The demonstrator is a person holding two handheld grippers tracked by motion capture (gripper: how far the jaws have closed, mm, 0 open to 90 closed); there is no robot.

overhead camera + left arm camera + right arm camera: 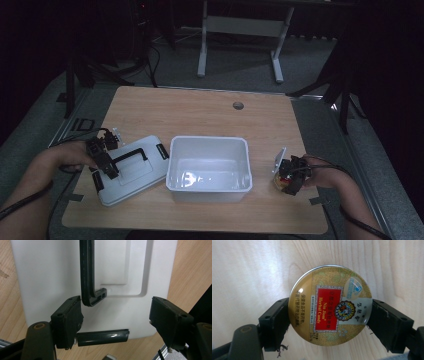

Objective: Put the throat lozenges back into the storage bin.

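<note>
1. Dim room with dark floor and a table frame behind; in front, a light wooden table [210,112] carries everything
2. At the middle of the table stands an open white plastic bin [209,169], looking empty, its long axis running left to right
3. Just left of the bin lies its white lid [131,170], flat, with a black handle [88,275] on top and a black clip [102,337] at its near edge
4. Left gripper [102,155] hovers over the lid, jaws apart and holding nothing; in the left gripper view one jaw sits just beside the end of the handle
5. Right gripper [290,176] is at the table's right side, well right of the bin
6. Its jaws sit against opposite sides of a round gold candy tin [331,313] that lies flat on the wood, label up; they look clamped on it
7. From the tin, the bin lies to the left, so the right hand is the nearer one to carry it there
</note>
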